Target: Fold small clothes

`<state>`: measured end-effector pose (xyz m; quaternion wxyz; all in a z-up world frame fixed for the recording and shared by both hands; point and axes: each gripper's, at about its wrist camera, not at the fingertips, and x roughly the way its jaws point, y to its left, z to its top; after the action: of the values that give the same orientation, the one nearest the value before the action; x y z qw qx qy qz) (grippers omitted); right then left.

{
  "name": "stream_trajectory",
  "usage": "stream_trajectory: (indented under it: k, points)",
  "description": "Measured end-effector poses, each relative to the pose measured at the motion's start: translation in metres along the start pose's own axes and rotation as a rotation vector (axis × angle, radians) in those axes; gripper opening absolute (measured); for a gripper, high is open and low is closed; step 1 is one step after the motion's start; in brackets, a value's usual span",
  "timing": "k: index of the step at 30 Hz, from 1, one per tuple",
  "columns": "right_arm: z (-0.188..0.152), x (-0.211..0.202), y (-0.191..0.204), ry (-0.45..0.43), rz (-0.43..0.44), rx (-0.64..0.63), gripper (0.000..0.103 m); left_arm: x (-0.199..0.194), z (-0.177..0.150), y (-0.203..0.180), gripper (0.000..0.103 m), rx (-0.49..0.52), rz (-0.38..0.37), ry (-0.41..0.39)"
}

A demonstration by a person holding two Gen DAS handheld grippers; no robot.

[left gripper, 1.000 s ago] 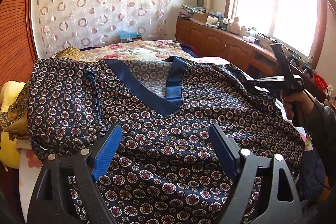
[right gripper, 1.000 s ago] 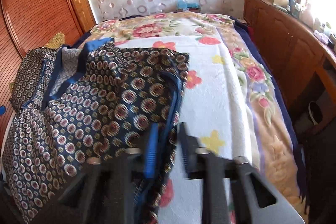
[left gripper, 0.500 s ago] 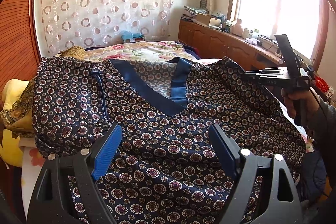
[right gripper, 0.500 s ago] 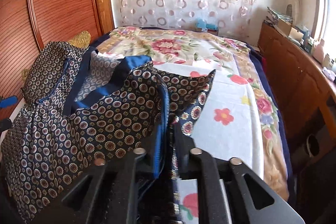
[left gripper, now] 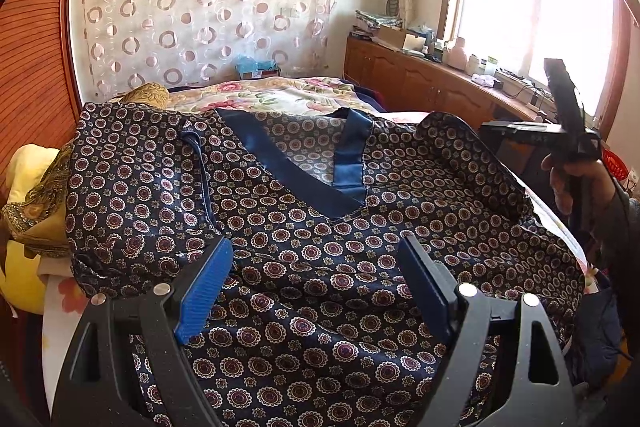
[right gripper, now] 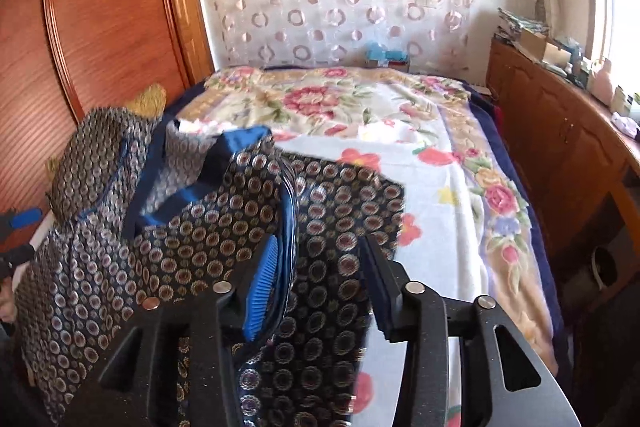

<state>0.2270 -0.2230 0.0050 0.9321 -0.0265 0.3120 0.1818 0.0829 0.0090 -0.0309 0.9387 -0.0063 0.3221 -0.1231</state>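
Note:
A navy V-neck top (left gripper: 320, 235) with a round medallion print and blue trim lies spread on the bed, its left sleeve folded over the body. My left gripper (left gripper: 316, 287) is open and empty, low over the top's lower front. My right gripper (right gripper: 320, 283) is open over the top's right sleeve (right gripper: 344, 211), with the sleeve's piped edge lying against its left pad (right gripper: 262, 287). The sleeve drapes loose between the jaws. The right gripper also shows at the right of the left wrist view (left gripper: 568, 123), held in a hand.
The bed has a floral blanket (right gripper: 420, 155). A yellow pillow and gold patterned cloth (left gripper: 28, 195) lie at the left edge. A wooden wardrobe (right gripper: 100, 27) stands to the left. A wooden cabinet (right gripper: 560, 147) with clutter runs along the right under the window.
My right gripper has opened and let go of the right sleeve it was pinching and lifting. The sleeve has dropped back. The left gripper has stayed open and nearly still.

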Motion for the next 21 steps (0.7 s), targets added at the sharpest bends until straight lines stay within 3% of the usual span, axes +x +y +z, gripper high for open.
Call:
stream_trajectory:
  k: [7,13,16,21]
  points:
    - [-0.002,-0.011,-0.013,-0.047,-0.035,0.058,0.049,0.002,0.002,0.000,0.085,0.001,0.003,0.002]
    - [-0.005,0.027,-0.025,0.070,-0.086,0.074,0.050,0.008,0.012,0.016,0.085,0.007,0.020,0.010]
    - [-0.001,0.054,-0.034,0.137,-0.088,0.086,0.050,0.012,0.021,0.029,0.085,0.013,0.046,0.016]
    - [0.015,0.084,-0.046,0.178,-0.058,0.079,0.050,0.022,0.037,0.060,0.085,0.001,0.092,0.029]
